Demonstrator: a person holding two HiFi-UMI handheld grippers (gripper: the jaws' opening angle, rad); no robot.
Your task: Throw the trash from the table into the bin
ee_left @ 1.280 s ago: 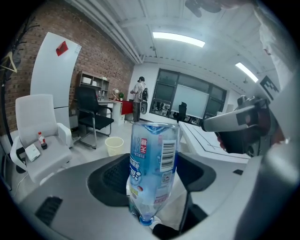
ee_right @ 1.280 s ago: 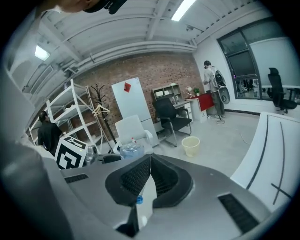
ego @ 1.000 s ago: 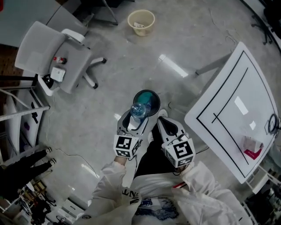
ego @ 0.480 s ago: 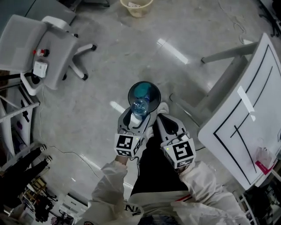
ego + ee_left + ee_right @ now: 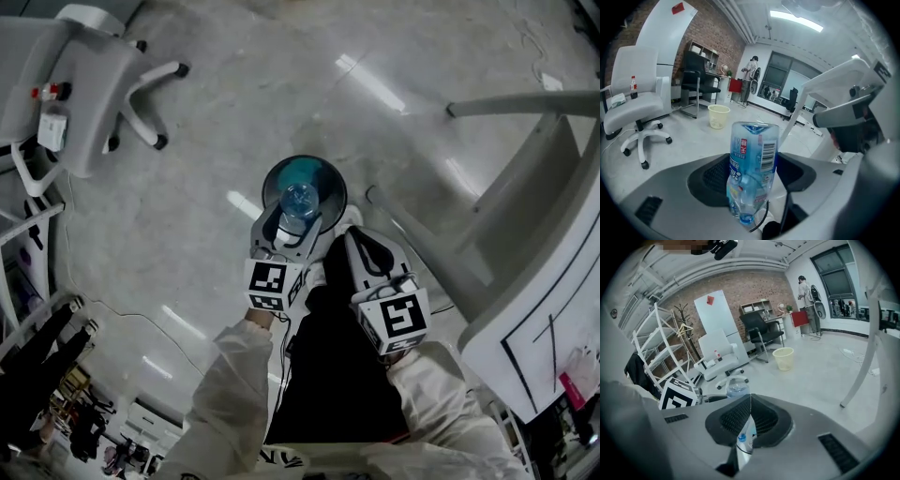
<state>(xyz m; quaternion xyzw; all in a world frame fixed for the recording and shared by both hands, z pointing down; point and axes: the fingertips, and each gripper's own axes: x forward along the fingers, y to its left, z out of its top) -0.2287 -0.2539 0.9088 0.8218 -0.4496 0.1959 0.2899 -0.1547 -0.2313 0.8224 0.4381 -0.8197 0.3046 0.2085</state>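
Now the clear plastic water bottle with a blue label [image 5: 752, 159] is pinched by the left gripper [image 5: 296, 228], base pointing outward along the jaws, over the mouth of the round dark bin with a teal liner [image 5: 334, 190]. Beside it, the right gripper [image 5: 356, 242] is pressed together.

Glossy grey concrete floor [image 5: 206, 112] and white black-lined table [image 5: 562, 295]
On the floor stand 1 round dark bin with teal lining [image 5: 328, 173], 1 white swivel chair [image 5: 94, 94], 1 cream bucket [image 5: 718, 116]; the table bears 1 small pink item [image 5: 570, 389]
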